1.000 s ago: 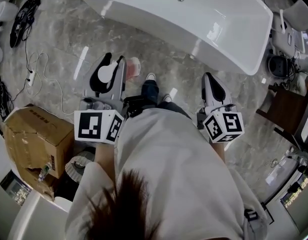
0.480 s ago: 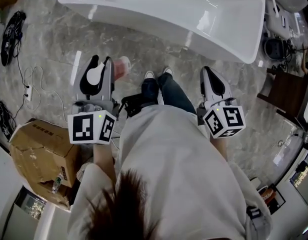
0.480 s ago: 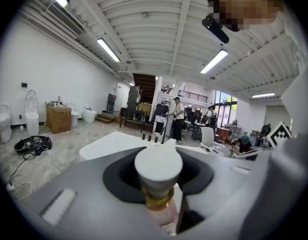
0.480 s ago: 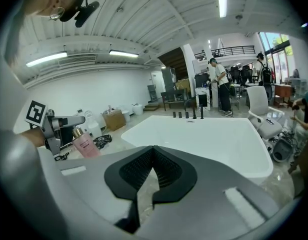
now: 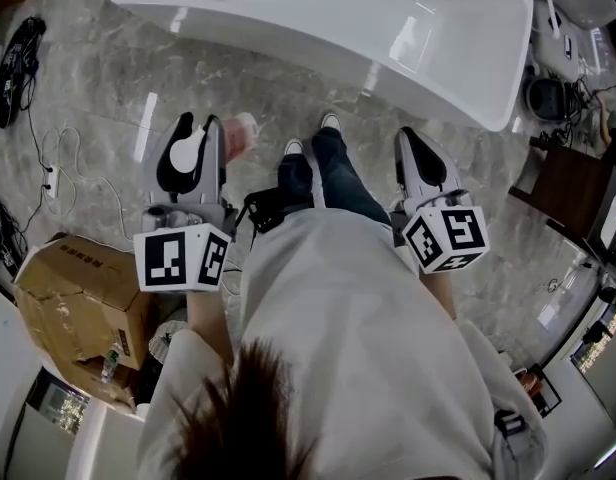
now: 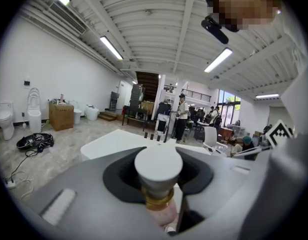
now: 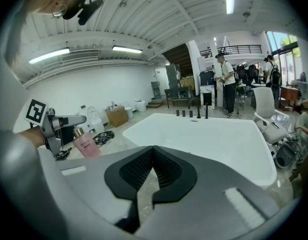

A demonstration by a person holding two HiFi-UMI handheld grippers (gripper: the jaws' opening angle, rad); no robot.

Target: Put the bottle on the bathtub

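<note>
A pink bottle [image 5: 240,133] with a white cap [image 6: 158,165] and a gold collar sits between the jaws of my left gripper [image 5: 220,133], which is shut on its neck. The right gripper view shows the same bottle [image 7: 86,144] hanging in the left gripper [image 7: 59,126] out at the left. My right gripper [image 5: 416,140] is shut, its black pads meeting with nothing between them [image 7: 151,151]. The white bathtub [image 5: 288,40] lies ahead of both grippers, across a strip of marble floor, and its rim [image 6: 111,141] shows beyond the cap.
A cardboard box [image 5: 73,303] stands on the floor at my left, with cables [image 5: 13,58] farther left. A dark wooden chair [image 5: 578,198] and small appliances are at the right. The person's shoes [image 5: 330,121] point at the tub. Black taps [image 7: 191,114] stand on its far rim.
The person has stepped toward the tub, one foot going forward. Both grippers have come nearer to it. The bottle stays in the left gripper.
</note>
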